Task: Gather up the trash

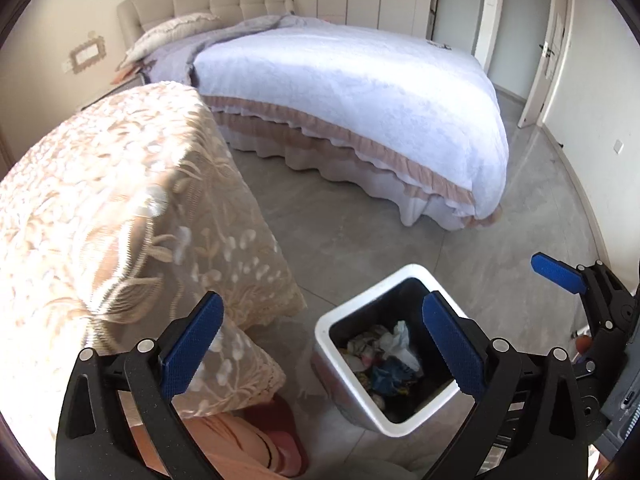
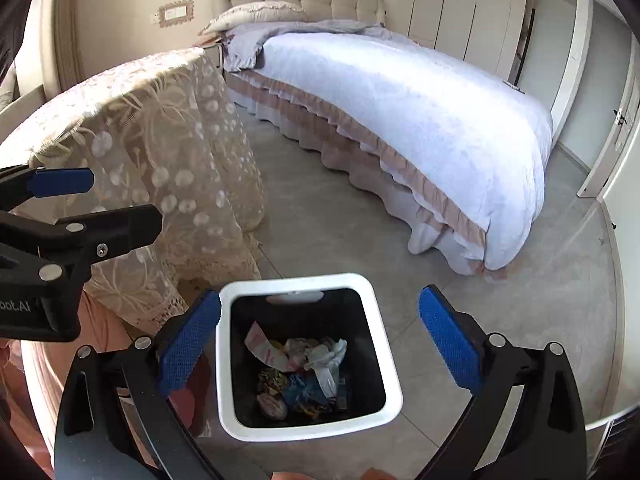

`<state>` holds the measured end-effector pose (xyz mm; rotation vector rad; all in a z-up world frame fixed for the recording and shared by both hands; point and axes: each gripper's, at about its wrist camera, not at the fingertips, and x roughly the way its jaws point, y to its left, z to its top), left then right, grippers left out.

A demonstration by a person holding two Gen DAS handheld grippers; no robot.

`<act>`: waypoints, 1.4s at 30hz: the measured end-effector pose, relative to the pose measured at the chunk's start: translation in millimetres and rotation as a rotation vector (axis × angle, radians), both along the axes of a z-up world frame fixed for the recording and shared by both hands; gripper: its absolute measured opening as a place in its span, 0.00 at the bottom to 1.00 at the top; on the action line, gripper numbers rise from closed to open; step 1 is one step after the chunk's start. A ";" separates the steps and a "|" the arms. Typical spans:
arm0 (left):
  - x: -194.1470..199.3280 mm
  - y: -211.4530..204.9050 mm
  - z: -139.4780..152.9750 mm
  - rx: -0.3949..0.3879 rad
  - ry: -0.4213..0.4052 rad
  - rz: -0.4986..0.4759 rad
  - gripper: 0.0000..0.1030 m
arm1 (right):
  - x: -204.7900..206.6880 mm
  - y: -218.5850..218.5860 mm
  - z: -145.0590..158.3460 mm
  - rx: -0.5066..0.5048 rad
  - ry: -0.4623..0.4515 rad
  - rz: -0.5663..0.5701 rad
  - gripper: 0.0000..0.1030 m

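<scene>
The left hand-held gripper (image 1: 322, 344) stood with its blue-padded jaws spread wide and nothing between them, and the right hand-held gripper (image 2: 320, 346) was equally wide and empty. Just below both sat the white square bin with a dark liner (image 2: 390, 364) on the grey tiled floor (image 2: 500, 312). The crumpled trash of white plastic, paper and dark wrappers (image 2: 308, 372) lay heaped at its bottom; single pieces were hard to tell apart. Beside the bin hung a beige lace cloth (image 1: 120, 200) that hid whatever desk stood beneath it. Farther back stood the bed with a white quilt and pink frill (image 1: 360, 92), its far edge cut off
</scene>
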<state>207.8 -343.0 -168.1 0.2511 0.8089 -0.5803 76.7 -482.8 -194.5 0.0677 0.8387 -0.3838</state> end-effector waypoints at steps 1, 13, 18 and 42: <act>0.1 7.5 6.9 -0.010 -0.013 0.018 0.95 | 1.8 5.6 6.5 -0.017 -0.020 0.004 0.96; -6.9 117.0 77.8 -0.073 -0.239 0.269 0.95 | 22.4 89.7 81.5 -0.113 -0.212 0.151 0.96; -12.5 165.3 96.0 -0.111 -0.285 0.363 0.95 | 32.9 133.9 113.8 -0.128 -0.295 0.246 0.96; -89.5 316.7 123.9 -0.267 -0.431 0.545 0.95 | 18.0 256.4 170.4 -0.054 -0.433 0.349 0.96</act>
